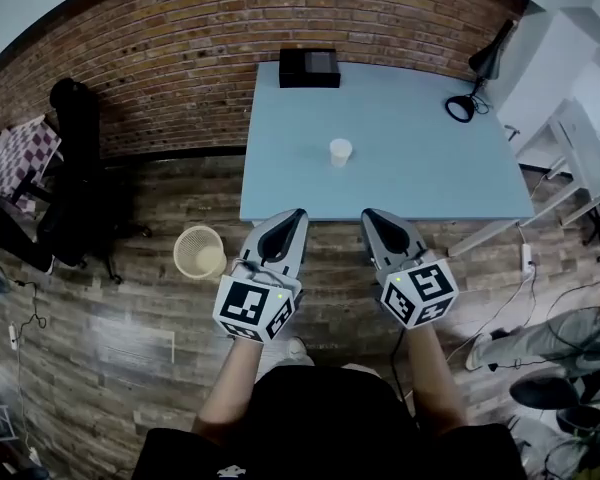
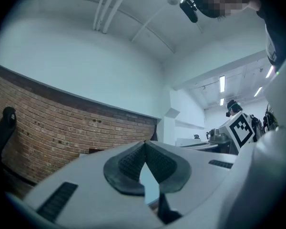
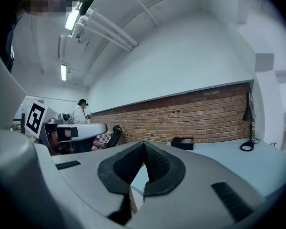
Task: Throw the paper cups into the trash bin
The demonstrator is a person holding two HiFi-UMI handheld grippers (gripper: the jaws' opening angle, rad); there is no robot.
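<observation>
Peering down, only the head view catches the white paper cup, upright and alone mid-table, with the pale trash bin on the floor off the table's left corner. Left gripper and right gripper point level, side by side, at the near edge. Their own views show both jaw pairs pinched together, empty.

Your grey left gripper and right gripper taper to dark ribbed fingers, each bearing a black-and-white marker cube; you wear a black top.
</observation>
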